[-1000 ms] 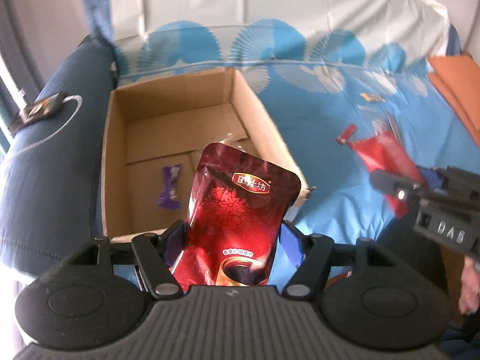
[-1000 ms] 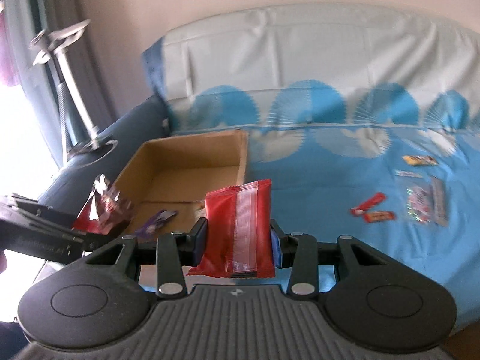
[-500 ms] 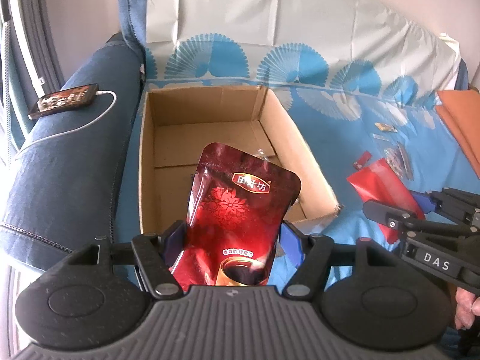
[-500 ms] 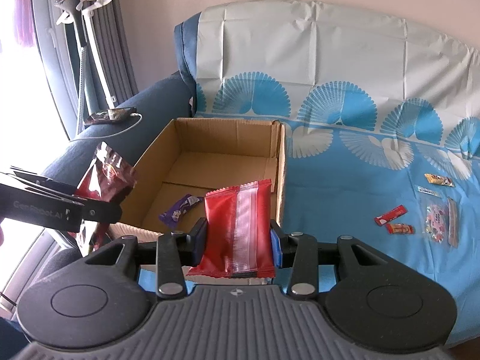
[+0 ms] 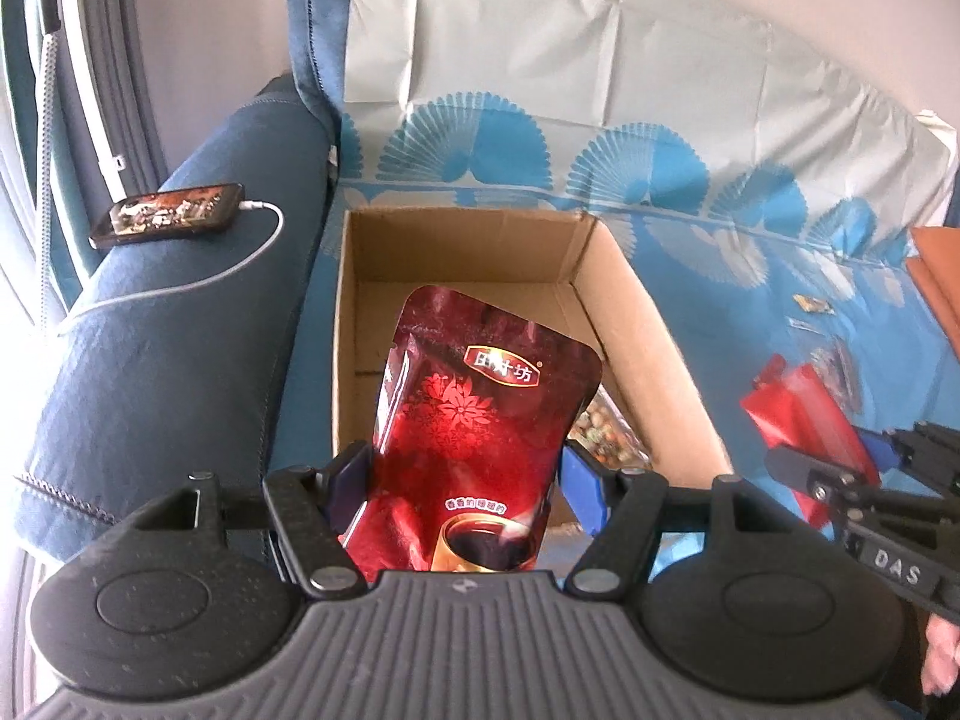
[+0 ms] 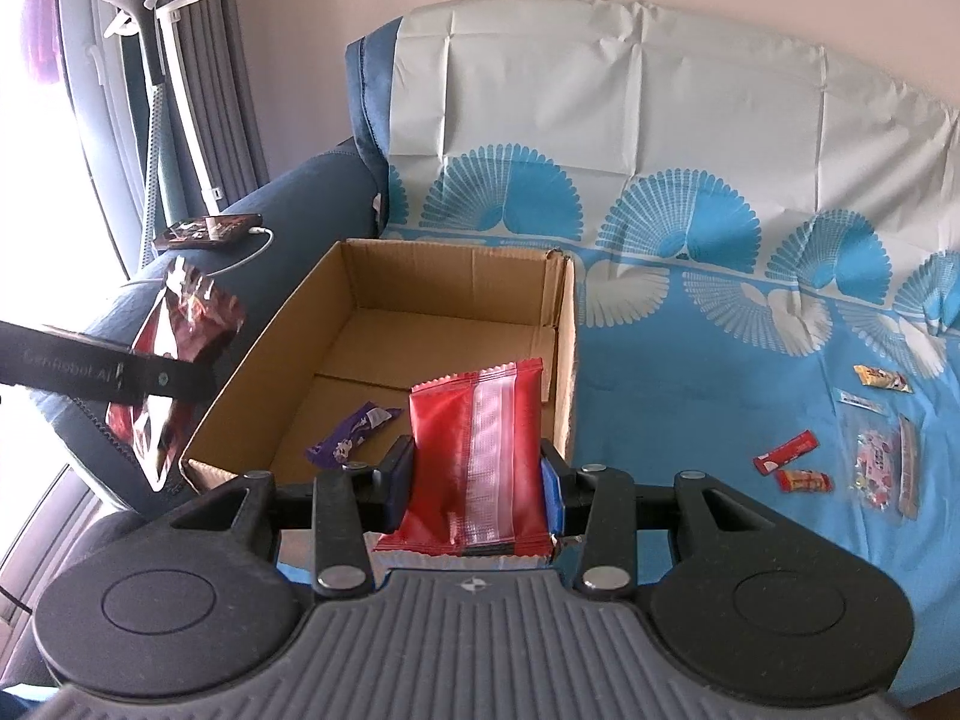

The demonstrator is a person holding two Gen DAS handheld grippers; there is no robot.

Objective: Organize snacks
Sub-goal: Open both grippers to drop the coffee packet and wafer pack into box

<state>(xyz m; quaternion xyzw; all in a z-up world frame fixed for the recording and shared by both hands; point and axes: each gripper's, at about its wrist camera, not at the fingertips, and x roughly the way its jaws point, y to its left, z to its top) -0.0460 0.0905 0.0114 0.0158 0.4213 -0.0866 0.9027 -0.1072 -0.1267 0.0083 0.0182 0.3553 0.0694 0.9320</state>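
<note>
Left gripper up front, and its fingers are clamped on the lower part of a dark red stand-up pouch, gold label near the top, a cup printed at the bottom. The pouch stands upright between them, leaning a touch to the left. Straight ahead of those fingers sits the open cardboard box on the blue fan-print sofa cover, and just past the right finger a clear bag of mixed nuts peeks out inside the box.

Over to the right gripper: fingers closed onto a bright red packet with a clear strip down its middle, held upright, silver seam at the bottom edge. Ahead and slightly left of them, that same box, with a purple candy wrapper lying on its floor just beyond the left finger. Further left, outside the box wall, the other gripper hangs with its pouch.

Well off to the right of the fingers, loose on the cover: two small red sticks, a yellow sweet, a clear packet of pink candy. Far left, a phone on its white cable rests on the navy sofa arm.
</note>
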